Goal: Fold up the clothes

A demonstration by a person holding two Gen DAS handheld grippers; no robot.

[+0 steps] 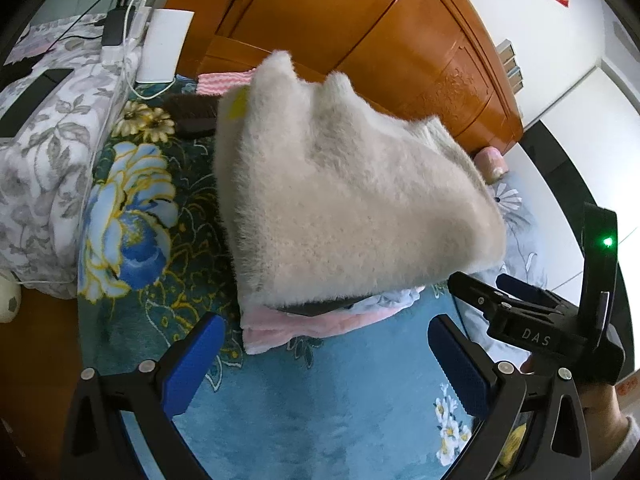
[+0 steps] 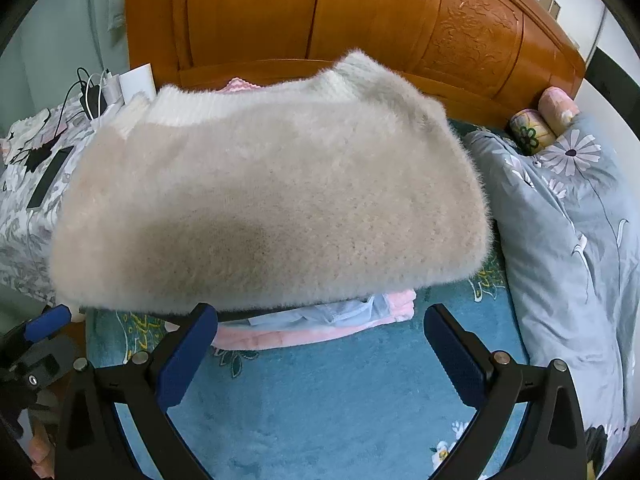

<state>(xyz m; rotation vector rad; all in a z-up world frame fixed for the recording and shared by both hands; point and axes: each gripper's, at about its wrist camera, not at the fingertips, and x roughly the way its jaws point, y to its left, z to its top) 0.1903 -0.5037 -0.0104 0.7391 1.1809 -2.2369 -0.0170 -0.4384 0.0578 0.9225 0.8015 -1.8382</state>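
A bed with a teal floral blanket [image 2: 320, 400] is filling both views, and a carved wooden headboard [image 2: 360, 20] is standing at its far end. A grey flowered duvet [image 2: 568, 240] is lying bunched along the right side of the bed. A pale floral quilt [image 1: 48, 168] is lying along the left side, carrying a dark phone [image 1: 32, 100] and some chargers with cables [image 1: 116, 28].

A fluffy beige sweater [image 2: 272, 208], folded, is sitting in the middle of the bed, on top of a stack of clothes. A white ribbed band is showing along its far edge. Under it, a pink garment [image 2: 304, 336] and a light blue one [image 2: 344, 312] are peeking out at the near edge of the stack.

Both tongs are hovering just near of the stack, apart from it. The left gripper [image 1: 324, 360] is standing wide, its blue pads holding nothing. The right gripper [image 2: 320, 356] is also standing wide and empty. In the left wrist view, the right gripper is showing at the right edge with a small green light [image 1: 608, 242] glowing on it.
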